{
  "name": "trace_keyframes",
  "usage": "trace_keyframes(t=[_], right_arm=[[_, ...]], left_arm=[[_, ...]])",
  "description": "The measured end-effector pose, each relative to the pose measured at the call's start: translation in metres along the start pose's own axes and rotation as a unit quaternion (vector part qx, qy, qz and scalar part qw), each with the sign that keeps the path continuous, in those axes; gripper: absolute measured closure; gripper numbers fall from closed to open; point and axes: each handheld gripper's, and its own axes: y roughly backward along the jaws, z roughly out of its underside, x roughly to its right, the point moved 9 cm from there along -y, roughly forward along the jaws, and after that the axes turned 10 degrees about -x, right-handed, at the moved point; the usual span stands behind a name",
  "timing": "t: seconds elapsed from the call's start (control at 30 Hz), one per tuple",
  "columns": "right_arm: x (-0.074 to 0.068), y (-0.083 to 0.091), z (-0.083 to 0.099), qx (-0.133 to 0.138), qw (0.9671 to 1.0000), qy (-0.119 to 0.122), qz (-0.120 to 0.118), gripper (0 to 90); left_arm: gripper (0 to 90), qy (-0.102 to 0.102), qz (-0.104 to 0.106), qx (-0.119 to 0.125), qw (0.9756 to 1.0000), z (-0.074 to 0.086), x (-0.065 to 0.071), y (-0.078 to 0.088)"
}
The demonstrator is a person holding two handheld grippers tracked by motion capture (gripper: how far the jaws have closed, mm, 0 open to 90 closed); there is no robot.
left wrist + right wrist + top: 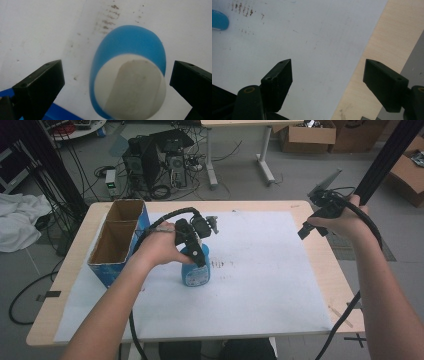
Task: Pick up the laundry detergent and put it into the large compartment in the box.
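The jaws of the left gripper (117, 82) stand wide apart on either side of a blue bottle (130, 72) with a white cap, not touching it. The jaws of the right gripper (328, 82) are also wide apart and hold nothing. From above, the bottle (196, 270) stands near the middle of the white sheet (270, 285) on the counter (320, 255), just beside an open cardboard box (120, 242). The right gripper (320, 217) hangs over the counter's far right edge. The right gripper view shows bare sheet beneath.
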Motion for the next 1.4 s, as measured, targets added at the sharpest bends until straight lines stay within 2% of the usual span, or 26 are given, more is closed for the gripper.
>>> trace_keyframes(t=[0.37,0.63,0.8,1.07,1.2,1.4], right_arm=[[0.001,-0.001,0.001,-0.001,1.0000,-0.003,-0.002,23.7],[0.002,-0.002,0.000,0.001,1.0000,-0.002,-0.002,23.7],[0.004,-0.002,0.001,0.000,1.0000,-0.004,-0.002,23.7],[0.005,-0.002,0.001,0.002,1.0000,-0.004,-0.003,23.8],[0.004,-0.001,0.001,0.001,1.0000,-0.005,-0.002,23.8],[0.003,-0.002,0.001,-0.001,1.0000,-0.004,-0.003,23.8]], left_arm=[[0.4,-0.001,-0.002,-0.009,1.0000,0.000,0.000,-0.010],[1.0,-0.009,-0.004,-0.013,0.9999,-0.001,0.000,-0.015],[1.8,-0.006,-0.006,-0.015,0.9999,-0.001,-0.001,-0.017],[7.4,-0.011,-0.007,-0.016,0.9998,-0.001,-0.002,-0.018],[12.6,-0.007,0.000,-0.013,0.9999,-0.001,-0.001,-0.018],[15.1,-0.004,0.000,-0.012,0.9999,-0.001,-0.001,-0.017]])
